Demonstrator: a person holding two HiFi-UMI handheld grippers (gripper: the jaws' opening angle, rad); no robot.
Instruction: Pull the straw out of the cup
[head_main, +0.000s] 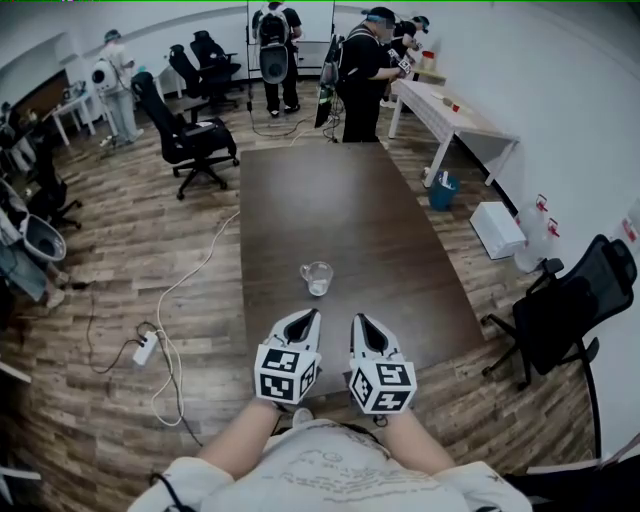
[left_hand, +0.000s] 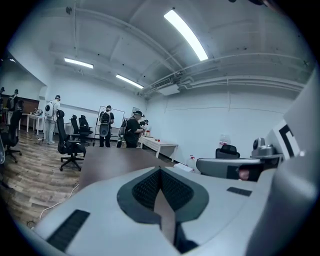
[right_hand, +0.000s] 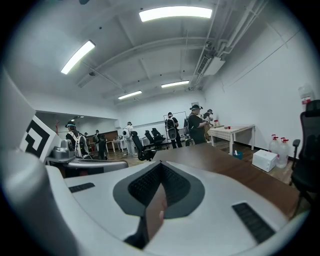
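Observation:
A small clear glass cup (head_main: 317, 277) with a handle stands on the dark brown table (head_main: 340, 210), near its front end. I cannot make out a straw in it at this size. My left gripper (head_main: 312, 316) and right gripper (head_main: 358, 320) hover side by side just short of the cup, over the table's near edge. Both are shut with nothing between the jaws. In the left gripper view the left gripper (left_hand: 160, 171) points up across the room, and so does the right gripper (right_hand: 161, 166) in the right gripper view. Neither gripper view shows the cup.
A black office chair (head_main: 565, 310) stands right of the table, another (head_main: 190, 140) at the far left. A white cable and power strip (head_main: 146, 348) lie on the wood floor to the left. Several people (head_main: 362, 70) stand beyond the table's far end by a white desk (head_main: 450, 115).

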